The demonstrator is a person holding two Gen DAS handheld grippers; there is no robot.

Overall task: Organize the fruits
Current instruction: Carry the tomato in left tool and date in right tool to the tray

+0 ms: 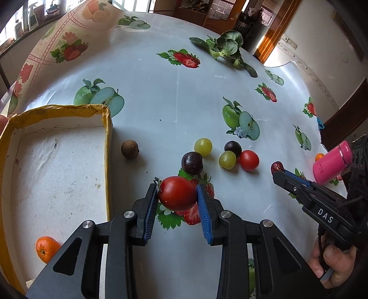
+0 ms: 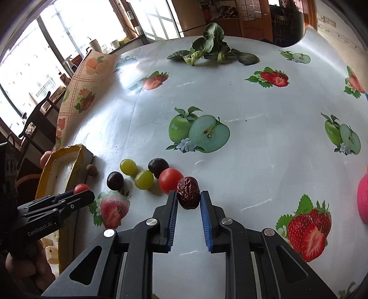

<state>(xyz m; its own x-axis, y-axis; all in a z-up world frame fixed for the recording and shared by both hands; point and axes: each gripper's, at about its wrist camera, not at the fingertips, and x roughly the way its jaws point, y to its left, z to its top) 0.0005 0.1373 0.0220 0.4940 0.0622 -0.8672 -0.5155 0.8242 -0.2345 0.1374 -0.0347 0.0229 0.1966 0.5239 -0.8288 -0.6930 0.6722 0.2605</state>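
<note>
My left claw [image 1: 177, 195] is clamped on a red tomato [image 1: 177, 192]; the cardboard box [image 1: 107, 147] lies to its left. My right claw [image 2: 189, 195] is clamped on a wrinkled red date [image 2: 188, 192]. Just beyond it sit 2 green grapes [image 2: 144, 179], 2 dark plums [image 2: 158, 166] and another tomato [image 2: 169, 179].

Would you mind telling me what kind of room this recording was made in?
Most likely a home kitchen or dining room. The table wears a fruit-print oilcloth, bottles stand on the window ledge beside bright windows, and wooden doors show behind. Leafy greens lie on the table.
</note>
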